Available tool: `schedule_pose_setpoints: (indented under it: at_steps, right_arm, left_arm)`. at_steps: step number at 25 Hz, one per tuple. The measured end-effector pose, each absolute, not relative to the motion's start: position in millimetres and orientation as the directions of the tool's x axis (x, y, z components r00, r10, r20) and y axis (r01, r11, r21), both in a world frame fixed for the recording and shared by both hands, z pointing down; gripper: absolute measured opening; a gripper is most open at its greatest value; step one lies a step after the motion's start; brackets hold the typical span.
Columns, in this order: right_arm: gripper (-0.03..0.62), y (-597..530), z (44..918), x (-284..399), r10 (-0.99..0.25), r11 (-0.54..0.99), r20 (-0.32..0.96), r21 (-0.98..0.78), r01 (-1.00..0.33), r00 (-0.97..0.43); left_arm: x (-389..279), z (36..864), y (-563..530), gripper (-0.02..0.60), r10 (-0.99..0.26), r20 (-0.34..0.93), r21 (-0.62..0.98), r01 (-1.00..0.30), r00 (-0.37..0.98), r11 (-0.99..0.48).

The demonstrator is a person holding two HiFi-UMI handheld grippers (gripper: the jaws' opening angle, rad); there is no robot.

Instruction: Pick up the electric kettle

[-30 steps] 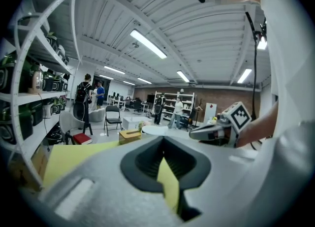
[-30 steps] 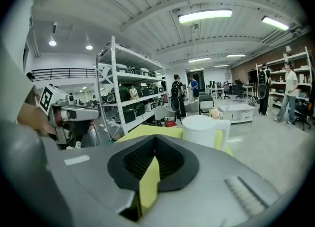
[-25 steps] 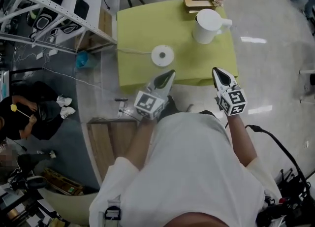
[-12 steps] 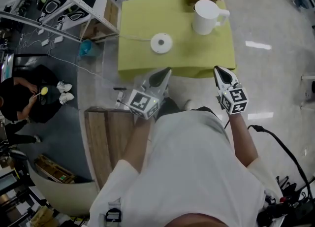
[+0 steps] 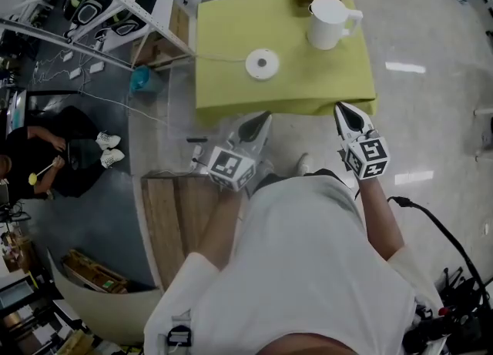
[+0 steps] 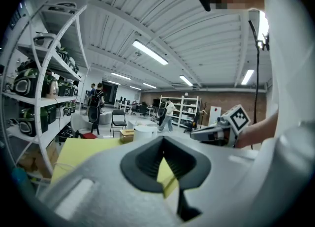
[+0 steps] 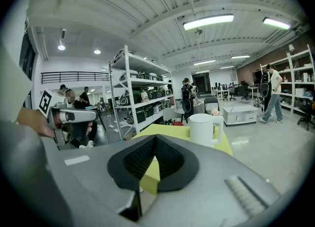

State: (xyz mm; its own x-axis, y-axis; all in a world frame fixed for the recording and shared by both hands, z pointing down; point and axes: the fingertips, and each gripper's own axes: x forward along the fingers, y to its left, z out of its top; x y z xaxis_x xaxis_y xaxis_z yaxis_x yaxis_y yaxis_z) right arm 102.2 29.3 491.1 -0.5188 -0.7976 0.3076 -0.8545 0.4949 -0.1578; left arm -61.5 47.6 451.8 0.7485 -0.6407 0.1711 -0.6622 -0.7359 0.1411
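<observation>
Both tools are on the move together, and the view has swung with them. The desk (image 5: 231, 84) has slid a touch up and to the right in the head view, so the tips now sit at its near edge instead of overlapping it. The left tool (image 5: 260, 121) is pressed together with nothing in it. The right tool (image 5: 344, 112) is the same, pads meeting and empty.

The kettle (image 5: 330, 22) stands upright at the upper right of the frame, on the far right corner of the desk, handle to the right. It is off its round base (image 5: 262, 64), which lies well apart at centre. In the right gripper view it rises just right of the closed pads, still distant.

So this looks like approach only, with no real ground gained. The right tool will need to spread before anything gets lifted.
</observation>
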Motion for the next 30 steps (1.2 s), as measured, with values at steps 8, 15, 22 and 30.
schedule_pose_setpoints:
  at_steps: [8,15,22,30]
  right_arm:
    - [0.005,44,478,71,-0.816,0.482,0.274,-0.163,-0.861,-0.509]
    - [0.003,49,469,64,-0.821,0.489,0.253,-0.152,-0.859,-0.512]
    - [0.003,53,467,63,-0.824,0.484,0.251,-0.155,-0.861,-0.508]
    - [0.003,51,462,62,-0.812,0.507,0.243,-0.157,-0.848,-0.531]
  left_arm:
    - [-92,452,55,-0.002,-0.630,0.203,0.137,-0.659,0.750,-0.740]
    - [-95,452,56,-0.002,-0.609,0.205,0.131,-0.638,0.766,-0.759]
    - [-94,448,56,-0.001,-0.600,0.195,0.129,-0.627,0.776,-0.768]
    - [-91,450,56,0.000,-0.598,0.196,0.132,-0.626,0.777,-0.769]
